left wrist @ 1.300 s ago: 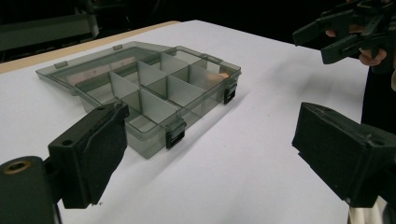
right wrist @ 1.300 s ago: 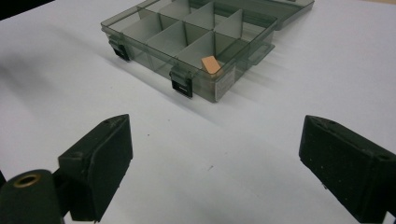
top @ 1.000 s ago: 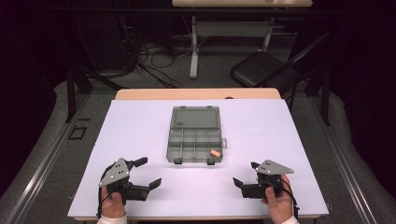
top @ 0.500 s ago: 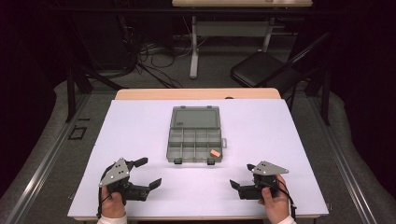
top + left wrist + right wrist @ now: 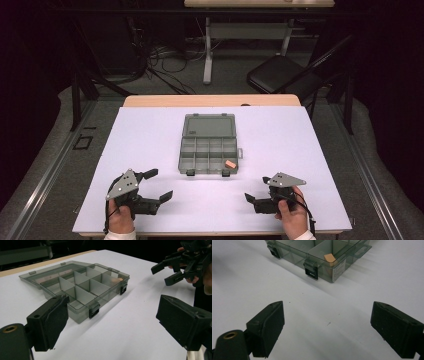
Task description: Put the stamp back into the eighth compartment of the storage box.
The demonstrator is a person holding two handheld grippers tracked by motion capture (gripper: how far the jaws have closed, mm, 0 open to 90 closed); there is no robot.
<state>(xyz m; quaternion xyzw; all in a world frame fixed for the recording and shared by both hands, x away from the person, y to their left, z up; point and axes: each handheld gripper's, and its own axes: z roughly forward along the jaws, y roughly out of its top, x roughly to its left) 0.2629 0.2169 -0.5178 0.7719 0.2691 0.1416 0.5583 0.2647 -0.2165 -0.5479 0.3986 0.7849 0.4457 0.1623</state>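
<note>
A grey see-through compartment box [image 5: 208,150] lies in the middle of the white table [image 5: 300,150], its lid folded flat away from me. A small orange piece [image 5: 230,164] sits in the front right compartment. My left gripper [image 5: 158,185] is held near the front left edge, open and empty, pointing toward the box [image 5: 75,287]. My right gripper [image 5: 257,190] is held at the front right, also open and empty. From the right gripper view, the box [image 5: 319,255] and orange piece [image 5: 329,257] lie beyond the spread jaws of the right gripper [image 5: 328,330]. The left gripper [image 5: 112,325] faces the right gripper [image 5: 170,271] across the table.
A strip of wooden tabletop [image 5: 210,100] shows beyond the white sheet. A black chair [image 5: 285,75] stands on the floor at the back right, with cables [image 5: 160,65] and a desk leg [image 5: 207,50] behind the table.
My right gripper has edged slightly to the left near the front edge. The left gripper and the box have stayed where they were.
</note>
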